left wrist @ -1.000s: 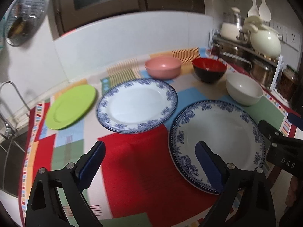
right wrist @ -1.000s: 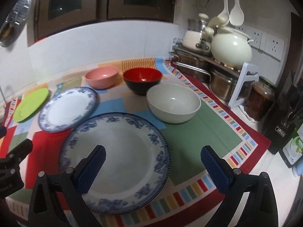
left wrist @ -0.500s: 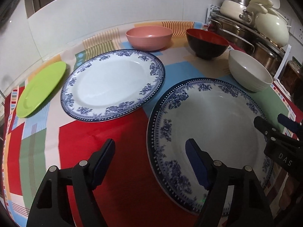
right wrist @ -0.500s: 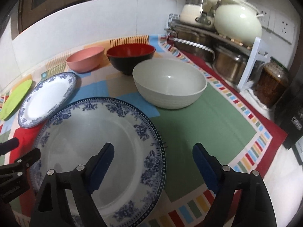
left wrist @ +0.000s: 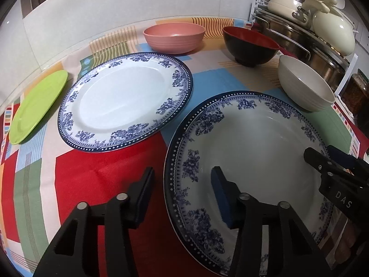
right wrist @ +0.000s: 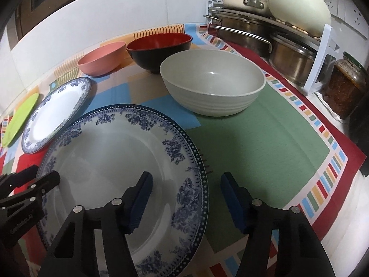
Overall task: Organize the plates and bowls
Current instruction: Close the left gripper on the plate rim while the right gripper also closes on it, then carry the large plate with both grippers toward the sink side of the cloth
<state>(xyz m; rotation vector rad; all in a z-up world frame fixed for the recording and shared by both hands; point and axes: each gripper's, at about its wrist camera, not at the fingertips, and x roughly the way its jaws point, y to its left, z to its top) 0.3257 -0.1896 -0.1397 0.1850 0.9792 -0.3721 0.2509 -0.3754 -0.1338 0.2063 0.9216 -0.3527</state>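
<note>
A large blue-and-white plate [left wrist: 253, 143] [right wrist: 110, 161] lies nearest on the patterned cloth. My left gripper [left wrist: 182, 184] is open, its jaws standing either side of the plate's left rim. My right gripper [right wrist: 186, 191] is open, its jaws standing either side of the plate's right rim. A smaller blue-and-white plate [left wrist: 124, 97] [right wrist: 55, 113] and a green plate [left wrist: 37, 106] [right wrist: 18, 117] lie to the left. A pink bowl [left wrist: 174, 37] [right wrist: 102, 57], a black-and-red bowl [left wrist: 250, 43] [right wrist: 159, 46] and a white bowl [left wrist: 304, 85] [right wrist: 212, 83] stand behind.
A rack with steel pots [right wrist: 265, 34] and cream lidded pots [right wrist: 297, 2] stands at the right back. A jar [right wrist: 346, 85] stands right of it. A white tiled wall [left wrist: 115, 11] runs behind the counter.
Both grippers have moved down and forward onto the large plate's opposite rims, and their jaws have narrowed somewhat. The dishes have not moved.
</note>
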